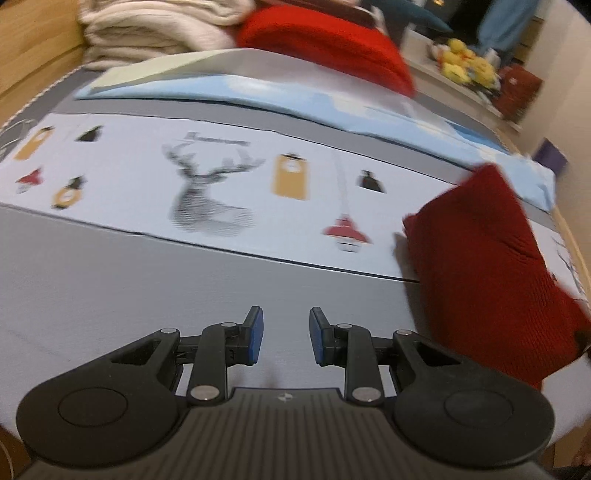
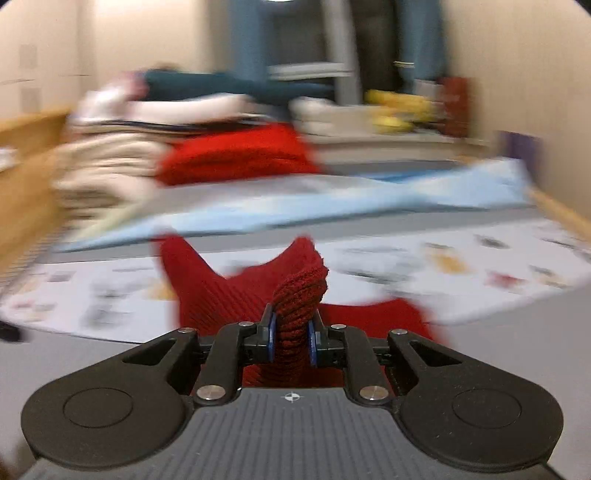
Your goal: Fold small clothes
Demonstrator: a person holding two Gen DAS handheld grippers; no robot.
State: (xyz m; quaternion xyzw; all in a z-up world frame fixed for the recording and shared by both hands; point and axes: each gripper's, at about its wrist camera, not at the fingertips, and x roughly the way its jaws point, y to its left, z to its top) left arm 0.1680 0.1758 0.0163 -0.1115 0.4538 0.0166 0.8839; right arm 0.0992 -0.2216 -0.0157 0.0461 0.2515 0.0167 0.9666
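Note:
A small dark red knit garment (image 2: 221,291) hangs lifted above the bed, pinched at one edge by my right gripper (image 2: 291,339), which is shut on it. The same garment shows at the right of the left wrist view (image 1: 491,273), raised off the sheet. My left gripper (image 1: 286,336) is open and empty, low over the grey sheet (image 1: 110,295), left of the garment and apart from it.
A white cloth with a deer print (image 1: 207,192) lies across the bed. A light blue cloth (image 1: 258,92) lies behind it. A folded red knit (image 1: 325,44) and a cream stack (image 1: 147,29) sit at the back. Wooden bed edges run along both sides.

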